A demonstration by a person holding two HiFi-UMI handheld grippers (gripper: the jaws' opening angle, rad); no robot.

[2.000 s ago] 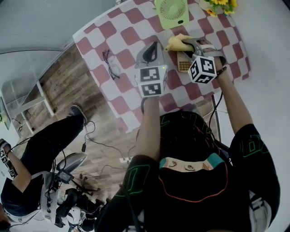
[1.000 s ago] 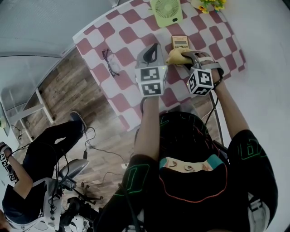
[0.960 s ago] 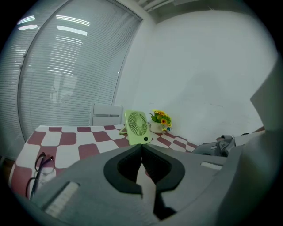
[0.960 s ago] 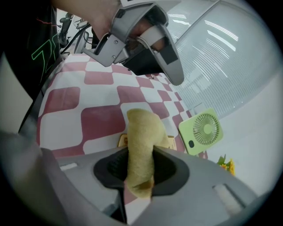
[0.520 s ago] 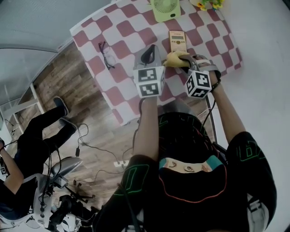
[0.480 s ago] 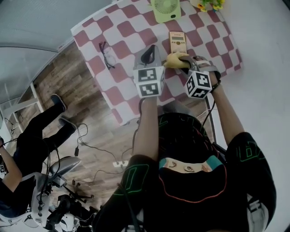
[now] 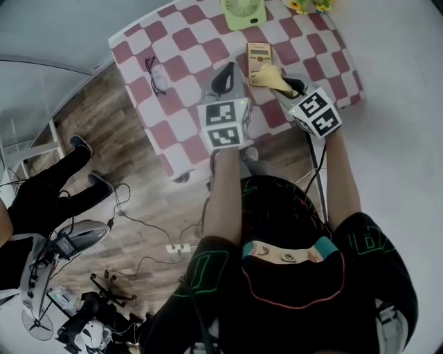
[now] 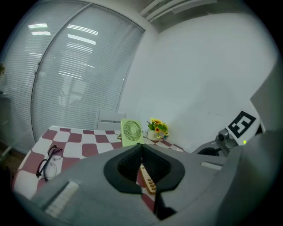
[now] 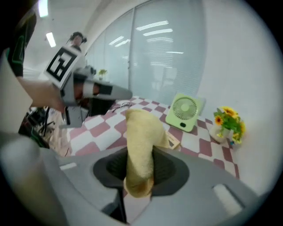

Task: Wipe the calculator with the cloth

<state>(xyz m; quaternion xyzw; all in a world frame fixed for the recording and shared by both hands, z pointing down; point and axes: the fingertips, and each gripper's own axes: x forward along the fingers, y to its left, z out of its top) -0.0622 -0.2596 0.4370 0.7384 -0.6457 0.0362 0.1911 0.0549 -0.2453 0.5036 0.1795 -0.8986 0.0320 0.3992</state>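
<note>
The tan calculator [image 7: 259,57] lies flat on the red-and-white checked table [image 7: 187,104], in front of the fan. My right gripper [image 7: 294,84] is shut on the yellow cloth [image 7: 271,77], which hangs over the calculator's near right corner. In the right gripper view the cloth [image 9: 139,148] stands up between the jaws, hiding most of the calculator [image 9: 173,142]. My left gripper [image 7: 226,77] is shut and holds nothing, just left of the calculator. In the left gripper view the calculator [image 8: 147,179] shows as a thin strip through the jaws of that gripper [image 8: 142,150].
A green desk fan [image 7: 243,12] stands at the table's far edge, with a pot of yellow flowers [image 7: 307,5] to its right. Black glasses [image 7: 155,74] lie on the table's left part. A seated person's legs [image 7: 48,187] and cables are on the wooden floor at left.
Both grippers have drawn back toward the table's near edge. The cloth has slid off the calculator's middle to its near right corner, so more of the calculator shows.
</note>
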